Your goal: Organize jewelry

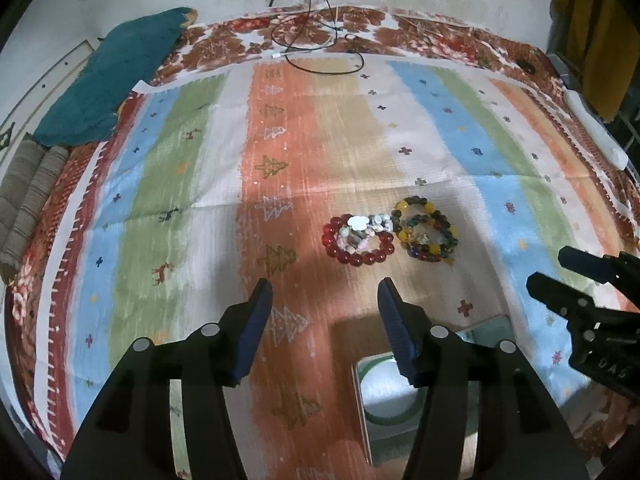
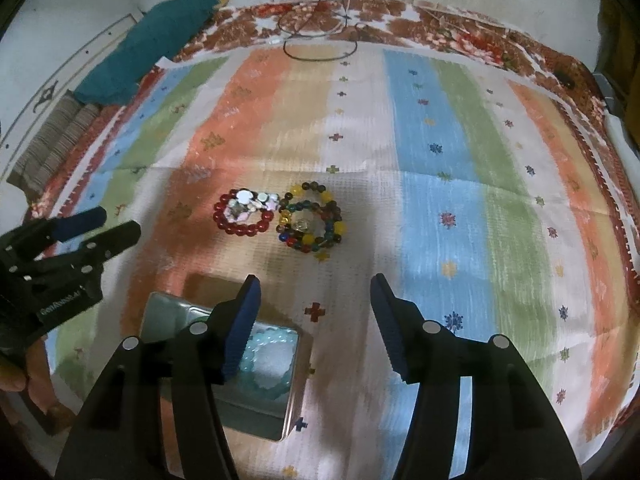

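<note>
A red bead bracelet (image 1: 358, 242) (image 2: 242, 216) lies on the striped cloth with a white stone bracelet (image 1: 370, 224) (image 2: 256, 199) across it. A multicoloured bead bracelet (image 1: 426, 230) (image 2: 312, 218) lies touching it on the right. An open metal tin (image 2: 256, 376) (image 1: 384, 392) near the front holds a pale blue bead bracelet (image 2: 266, 364). My left gripper (image 1: 326, 320) is open and empty, in front of the bracelets and above the tin's left side. My right gripper (image 2: 314, 320) is open and empty, just right of the tin. Each gripper shows in the other's view, my right gripper (image 1: 560, 276) and my left gripper (image 2: 104, 224).
A teal cloth (image 1: 116, 76) and a folded grey striped fabric (image 1: 28, 196) lie at the far left. Black cables (image 1: 320, 40) loop at the back edge. A white power strip (image 1: 596, 128) lies along the right edge.
</note>
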